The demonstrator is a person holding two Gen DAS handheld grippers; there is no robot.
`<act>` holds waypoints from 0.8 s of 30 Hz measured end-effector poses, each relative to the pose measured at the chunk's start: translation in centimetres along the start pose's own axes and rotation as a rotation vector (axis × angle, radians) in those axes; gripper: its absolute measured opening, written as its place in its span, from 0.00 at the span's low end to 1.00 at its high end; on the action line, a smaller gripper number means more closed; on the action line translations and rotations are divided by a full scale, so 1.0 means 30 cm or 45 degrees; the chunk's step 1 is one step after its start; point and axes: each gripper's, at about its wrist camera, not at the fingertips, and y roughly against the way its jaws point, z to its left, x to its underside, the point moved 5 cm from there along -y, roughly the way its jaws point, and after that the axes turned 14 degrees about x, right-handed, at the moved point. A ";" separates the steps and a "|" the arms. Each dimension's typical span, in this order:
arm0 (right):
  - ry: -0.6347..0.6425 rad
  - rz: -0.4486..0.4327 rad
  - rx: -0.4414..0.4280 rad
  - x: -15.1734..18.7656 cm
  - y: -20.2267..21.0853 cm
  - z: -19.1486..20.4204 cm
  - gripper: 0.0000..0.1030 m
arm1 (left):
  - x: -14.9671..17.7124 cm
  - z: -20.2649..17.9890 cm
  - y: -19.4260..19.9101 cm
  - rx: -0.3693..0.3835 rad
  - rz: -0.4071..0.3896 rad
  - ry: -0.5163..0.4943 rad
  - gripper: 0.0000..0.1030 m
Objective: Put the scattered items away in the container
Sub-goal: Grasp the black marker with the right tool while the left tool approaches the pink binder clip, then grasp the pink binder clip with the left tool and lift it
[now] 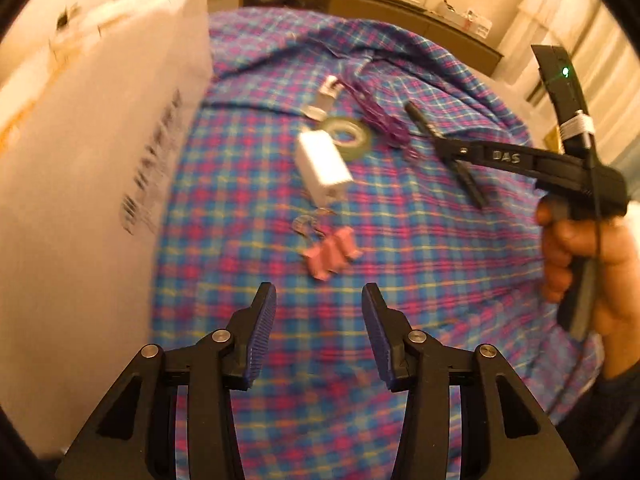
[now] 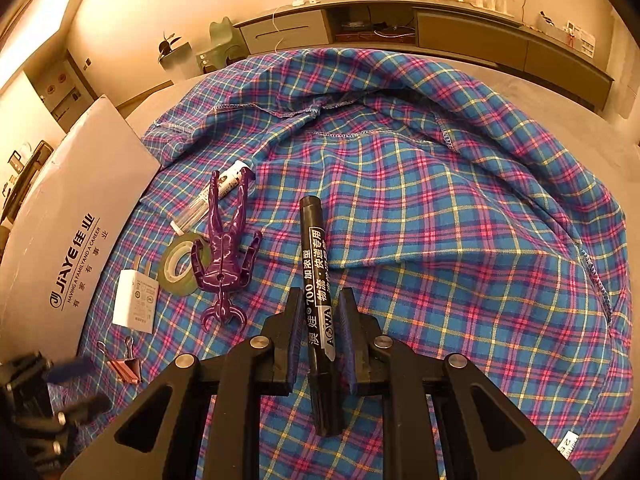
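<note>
My right gripper (image 2: 320,300) is shut on a black marker (image 2: 314,256) that points away along the fingers; it also shows in the left wrist view (image 1: 454,152). My left gripper (image 1: 319,298) is open and empty, just short of a pink binder clip (image 1: 332,254), also in the right wrist view (image 2: 126,368). On the plaid cloth (image 2: 460,220) lie a white charger (image 1: 324,166) (image 2: 136,300), a tape roll (image 1: 350,138) (image 2: 180,266), a purple figure (image 2: 226,256) (image 1: 380,116) and a small tube (image 2: 212,196). The white box (image 1: 92,160) (image 2: 72,220) stands at the left.
A person's hand (image 1: 580,256) holds the right gripper at the right of the left wrist view. A long low cabinet (image 2: 440,28) with small items runs along the far wall. The cloth is folded and rumpled at its far side.
</note>
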 end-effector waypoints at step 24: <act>0.002 -0.012 -0.024 0.005 0.030 0.000 0.14 | -0.018 -0.001 -0.043 -0.184 -0.209 0.218 0.33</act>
